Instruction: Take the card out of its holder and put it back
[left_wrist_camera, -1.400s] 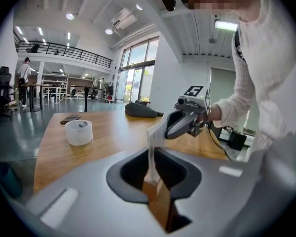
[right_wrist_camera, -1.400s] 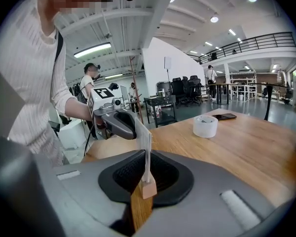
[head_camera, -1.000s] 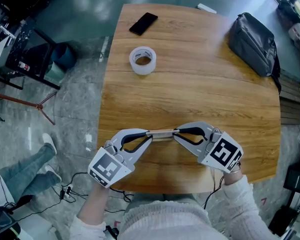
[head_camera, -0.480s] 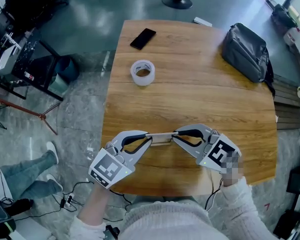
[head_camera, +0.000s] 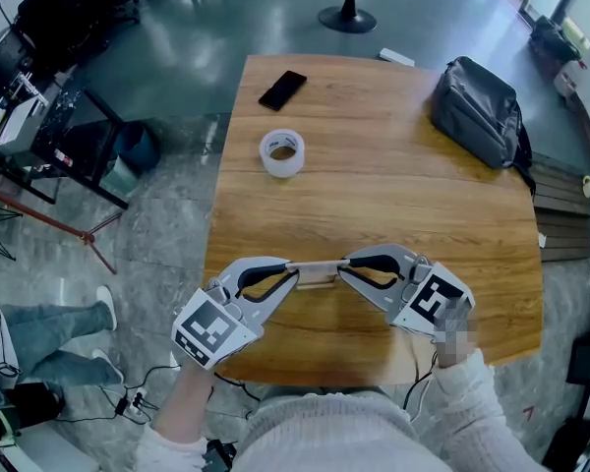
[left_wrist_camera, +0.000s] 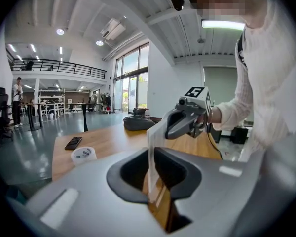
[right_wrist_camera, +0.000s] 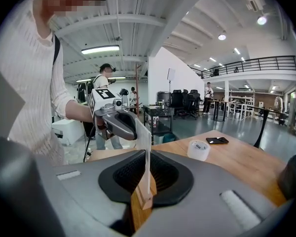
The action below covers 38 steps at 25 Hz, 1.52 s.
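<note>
Barely a thing has changed over the last second, folks. The view has drifted a little, but the two grippers sit in the same face-to-face pose as before, and the strip between them hasn't slid either way. My read is that the pull hasn't begun, or is paused; no end of the card has come clear that I can see.

Starting on the left: the left gripper point(head_camera: 293, 268) has its jaws pinched down to a sliver on the left end of the holder point(head_camera: 318, 264). Its own view shows the thin pale sheet running edge-on out from between the pads. In the middle, the holder hangs between the two tools, over the near edge of the table point(head_camera: 393, 205), standing on edge and apparently clear of the wood. Over on the right, the right gripper point(head_camera: 343, 262) mirrors its partner, jaws almost together and clamped on the opposite end of the same sheet.

Now the containers. The holder looks like a thin, pale, see-through sleeve. I can't tell the card apart from it in any view, so I judge it's inside, or nearly so. To free it, one gripper will need a hold on the card alone.

Farther back on the left lie a roll of tape point(head_camera: 282, 152) and a phone point(head_camera: 282, 89). At far right sits a dark bag point(head_camera: 477, 114), closed as far as I can see, contents hidden.
</note>
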Available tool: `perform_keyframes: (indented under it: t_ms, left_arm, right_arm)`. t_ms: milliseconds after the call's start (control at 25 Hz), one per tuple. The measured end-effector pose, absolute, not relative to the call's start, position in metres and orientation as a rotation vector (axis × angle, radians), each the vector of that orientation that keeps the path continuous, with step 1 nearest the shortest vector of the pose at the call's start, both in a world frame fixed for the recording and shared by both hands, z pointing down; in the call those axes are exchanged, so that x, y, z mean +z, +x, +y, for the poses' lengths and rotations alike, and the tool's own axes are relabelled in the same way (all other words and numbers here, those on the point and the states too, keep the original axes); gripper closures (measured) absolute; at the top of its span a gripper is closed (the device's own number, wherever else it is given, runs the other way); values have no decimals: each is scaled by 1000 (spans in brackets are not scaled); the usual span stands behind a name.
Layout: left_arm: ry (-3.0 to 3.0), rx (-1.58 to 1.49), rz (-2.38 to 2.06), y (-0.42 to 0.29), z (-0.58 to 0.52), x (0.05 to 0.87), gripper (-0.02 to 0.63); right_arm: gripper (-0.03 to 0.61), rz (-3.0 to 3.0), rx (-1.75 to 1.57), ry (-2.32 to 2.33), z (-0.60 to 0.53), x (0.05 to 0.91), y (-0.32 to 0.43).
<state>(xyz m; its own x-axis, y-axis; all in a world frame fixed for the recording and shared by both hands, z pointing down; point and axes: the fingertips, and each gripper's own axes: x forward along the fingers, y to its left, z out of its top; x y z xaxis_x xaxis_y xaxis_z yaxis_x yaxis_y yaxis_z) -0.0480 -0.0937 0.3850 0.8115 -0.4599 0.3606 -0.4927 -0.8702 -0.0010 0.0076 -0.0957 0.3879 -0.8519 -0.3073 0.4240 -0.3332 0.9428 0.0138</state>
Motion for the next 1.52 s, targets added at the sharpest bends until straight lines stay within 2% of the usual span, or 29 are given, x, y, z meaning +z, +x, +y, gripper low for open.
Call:
perform_keyframes:
  t_ms: [1520]
  left_arm:
    - [2920,539,-801,-48,-82,371,569]
  right_arm:
    - [551,-2667,51,463,-80,374,10]
